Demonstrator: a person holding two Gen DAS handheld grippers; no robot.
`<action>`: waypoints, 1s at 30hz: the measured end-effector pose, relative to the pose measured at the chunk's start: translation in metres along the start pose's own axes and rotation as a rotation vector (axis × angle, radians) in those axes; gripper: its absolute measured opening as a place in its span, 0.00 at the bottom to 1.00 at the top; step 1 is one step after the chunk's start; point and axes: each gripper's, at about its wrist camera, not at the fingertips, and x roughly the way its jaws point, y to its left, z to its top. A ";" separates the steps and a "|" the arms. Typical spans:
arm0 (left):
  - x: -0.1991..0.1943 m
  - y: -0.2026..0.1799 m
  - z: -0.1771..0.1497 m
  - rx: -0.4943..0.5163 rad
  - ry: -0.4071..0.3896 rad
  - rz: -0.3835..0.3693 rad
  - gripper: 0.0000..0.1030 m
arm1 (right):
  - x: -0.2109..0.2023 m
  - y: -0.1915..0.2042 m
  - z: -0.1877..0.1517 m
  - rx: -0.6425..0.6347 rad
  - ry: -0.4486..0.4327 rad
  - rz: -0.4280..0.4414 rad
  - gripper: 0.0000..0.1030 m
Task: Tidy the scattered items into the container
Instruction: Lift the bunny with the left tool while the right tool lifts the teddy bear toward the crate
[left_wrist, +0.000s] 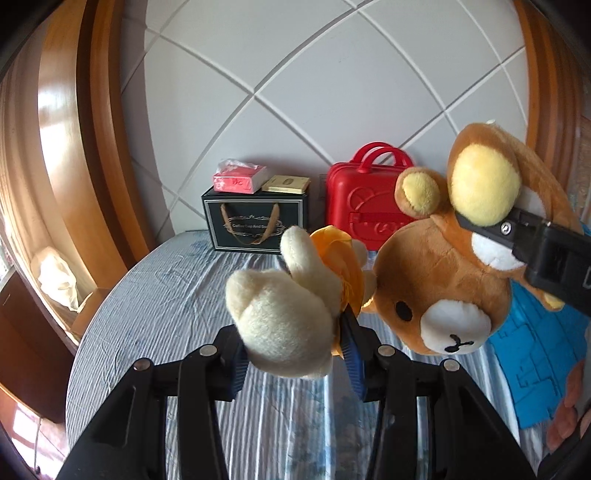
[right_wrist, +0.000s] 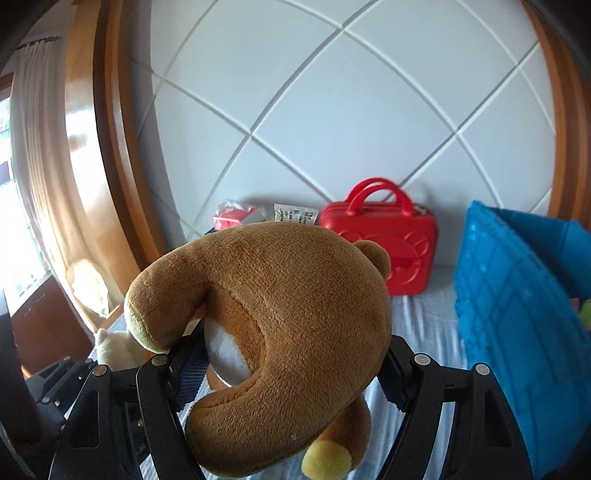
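Two plush toys held aloft over bed, one per tool.

L tool (left_wrist: 295, 354) clamps cream plush (left_wrist: 280, 321) w/ orange cloth; R tool (right_wrist: 291, 373) grips brown bear (right_wrist: 288, 295), which hangs head-down, both clear of striped bedsheet (left_wrist: 166, 295). Blue crate (right_wrist: 517, 314) stands at right, just beside bear. Red case (left_wrist: 365, 206), black gift box (left_wrist: 255, 221) sit at headboard.

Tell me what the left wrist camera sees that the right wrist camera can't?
Only the left wrist view shows the brown bear's face, the black gift box and the cream plush toy squeezed in the left gripper.

Only the right wrist view shows the bear's back between the right gripper fingers.

Both show the red case, the blue container and the striped sheet.
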 end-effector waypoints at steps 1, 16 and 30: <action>-0.006 -0.001 -0.003 0.002 -0.001 -0.011 0.41 | -0.009 0.001 0.000 -0.001 -0.008 -0.011 0.75; -0.092 -0.044 -0.016 0.070 -0.059 -0.135 0.41 | -0.131 -0.007 -0.009 0.038 -0.077 -0.130 0.75; -0.153 -0.281 0.001 0.126 -0.223 -0.274 0.41 | -0.250 -0.190 0.016 0.043 -0.260 -0.260 0.75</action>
